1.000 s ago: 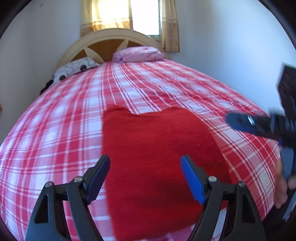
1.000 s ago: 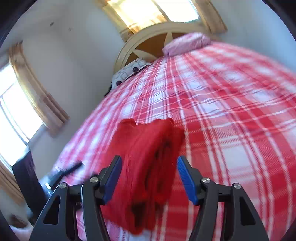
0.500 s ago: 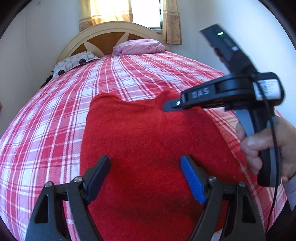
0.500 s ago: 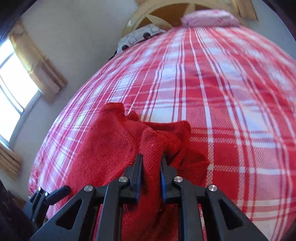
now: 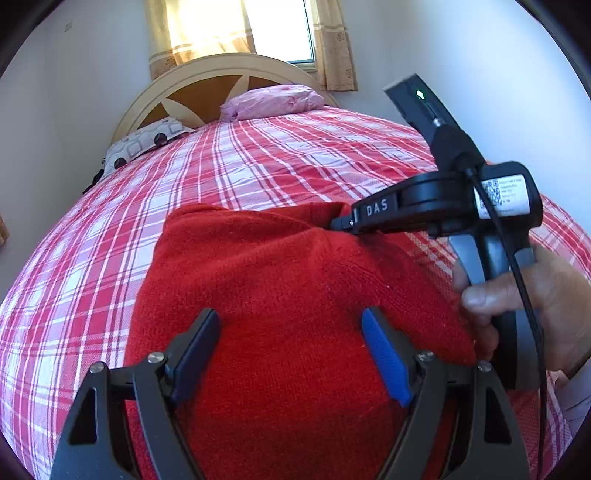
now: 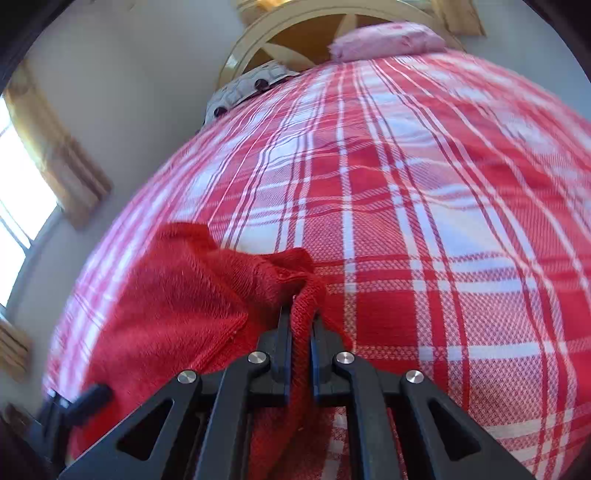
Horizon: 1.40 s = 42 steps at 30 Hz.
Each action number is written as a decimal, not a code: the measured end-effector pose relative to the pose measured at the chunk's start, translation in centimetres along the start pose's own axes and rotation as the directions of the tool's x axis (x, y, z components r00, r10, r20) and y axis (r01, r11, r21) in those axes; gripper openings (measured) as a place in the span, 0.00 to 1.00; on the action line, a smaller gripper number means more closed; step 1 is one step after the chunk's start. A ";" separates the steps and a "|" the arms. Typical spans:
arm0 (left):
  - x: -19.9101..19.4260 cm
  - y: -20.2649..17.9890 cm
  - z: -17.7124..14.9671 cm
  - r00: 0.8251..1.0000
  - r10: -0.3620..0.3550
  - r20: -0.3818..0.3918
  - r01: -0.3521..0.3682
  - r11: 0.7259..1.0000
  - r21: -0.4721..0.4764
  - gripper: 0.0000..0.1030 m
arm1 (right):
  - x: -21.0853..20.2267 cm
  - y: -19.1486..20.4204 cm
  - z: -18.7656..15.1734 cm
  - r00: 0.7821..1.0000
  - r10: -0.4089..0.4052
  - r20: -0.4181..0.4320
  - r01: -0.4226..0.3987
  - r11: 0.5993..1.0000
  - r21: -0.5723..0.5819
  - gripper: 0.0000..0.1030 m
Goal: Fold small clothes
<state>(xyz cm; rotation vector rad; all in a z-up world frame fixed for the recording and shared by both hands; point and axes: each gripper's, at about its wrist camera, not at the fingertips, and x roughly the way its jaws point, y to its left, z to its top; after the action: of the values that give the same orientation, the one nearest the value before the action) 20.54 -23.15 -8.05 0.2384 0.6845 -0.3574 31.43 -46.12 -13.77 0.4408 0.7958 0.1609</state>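
Plaid bed (image 5: 258, 166); red knit (image 6: 177, 295) pinched inside right tool (image 6: 300, 332).

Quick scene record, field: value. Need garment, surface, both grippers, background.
garment: red knit garment, lying on the bed, far right corner lifted
surface: red and white plaid bedspread
left gripper: open, over the garment's near part, pinching nothing
right gripper: shut on a pinch of the garment's edge
background: pink pillow, patterned pillow, arched headboard, curtained window
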 end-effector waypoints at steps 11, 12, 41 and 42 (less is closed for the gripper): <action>-5.0 2.7 -1.8 0.998 -0.039 0.043 0.037 0.998 0.049 0.95 | -7.5 -1.3 -2.8 0.987 -0.042 0.153 0.010 0.979 0.205 0.41; -5.3 3.1 -1.8 0.998 -0.041 0.046 0.039 0.998 0.046 0.96 | -8.5 -1.1 -3.4 0.982 -0.062 0.181 0.025 0.979 0.201 0.41; -5.7 11.1 -5.4 0.997 0.034 -0.067 -0.039 0.995 -0.087 0.96 | -10.8 11.2 -15.4 0.946 -0.282 0.160 0.321 0.884 -0.340 0.27; -5.7 11.5 -5.2 0.997 0.031 -0.064 -0.037 0.995 -0.096 0.96 | -11.2 10.8 -15.6 0.941 -0.298 0.161 0.336 0.885 -0.322 0.27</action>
<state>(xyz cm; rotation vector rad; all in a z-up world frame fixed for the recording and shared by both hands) 17.97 -9.57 -7.14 0.1696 0.7563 -0.2838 12.70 -34.83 -11.29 -0.0190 0.7056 -0.0310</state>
